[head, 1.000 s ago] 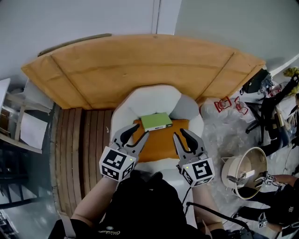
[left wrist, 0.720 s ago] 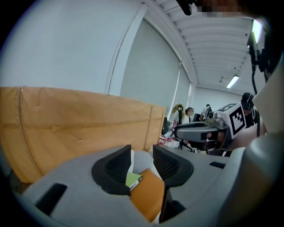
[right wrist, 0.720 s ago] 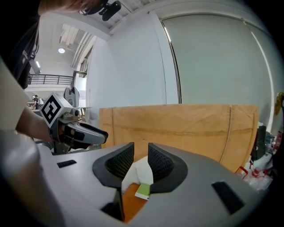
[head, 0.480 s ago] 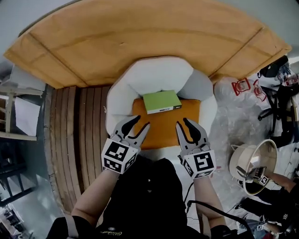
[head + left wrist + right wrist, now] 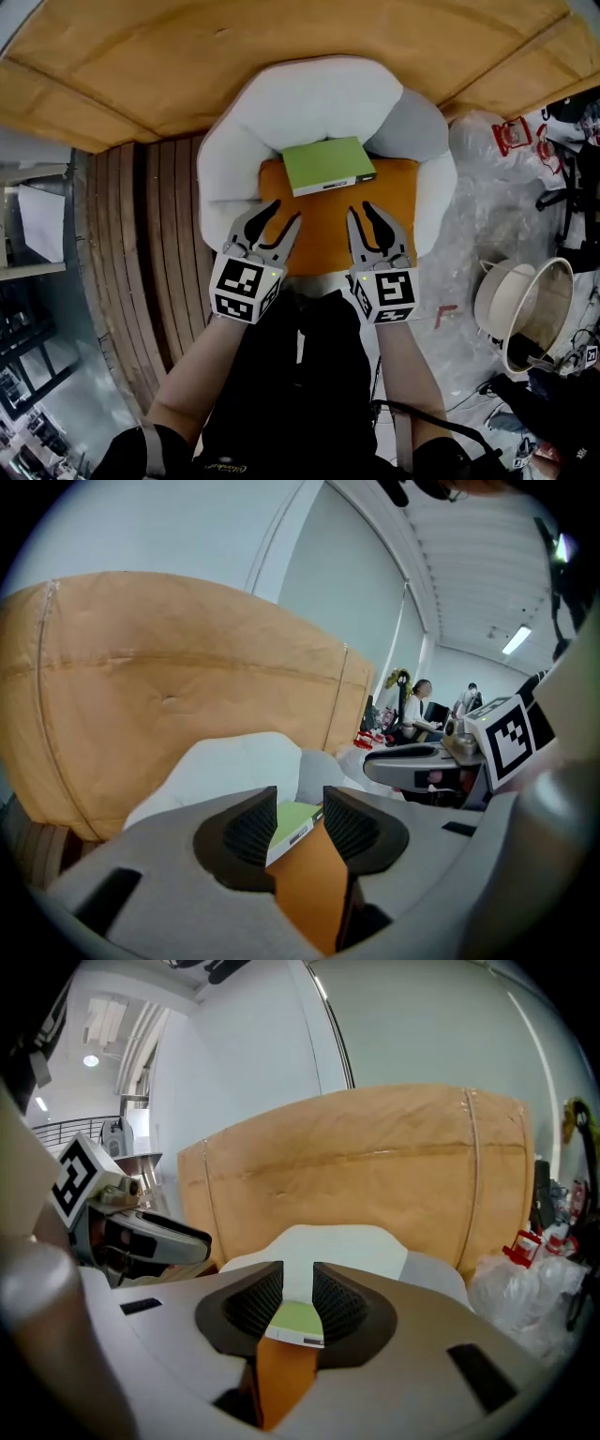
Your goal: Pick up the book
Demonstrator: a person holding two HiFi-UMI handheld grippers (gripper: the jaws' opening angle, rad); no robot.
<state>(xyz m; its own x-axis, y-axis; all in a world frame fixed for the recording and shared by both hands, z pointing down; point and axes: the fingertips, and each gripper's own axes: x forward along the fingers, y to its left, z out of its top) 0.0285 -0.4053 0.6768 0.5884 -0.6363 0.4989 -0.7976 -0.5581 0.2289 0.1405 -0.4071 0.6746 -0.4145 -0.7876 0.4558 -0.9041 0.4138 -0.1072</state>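
Green book (image 5: 326, 165) lies flat at the back edge of the orange cushion (image 5: 323, 239), against the white armchair (image 5: 309, 98) backrest. Probably light, stiff, with a slick cover; grab the near edge. My left gripper (image 5: 281, 216) and right gripper (image 5: 361, 210) hover short of it, jaws narrow, empty.

I can't read a single word from here. The book (image 5: 326, 164) has a dark strip of print on its near edge, the black garment (image 5: 309, 375) has a pale script logo low down, and the plastic bag (image 5: 480, 141) has red marks. All are too small or blurred to read.
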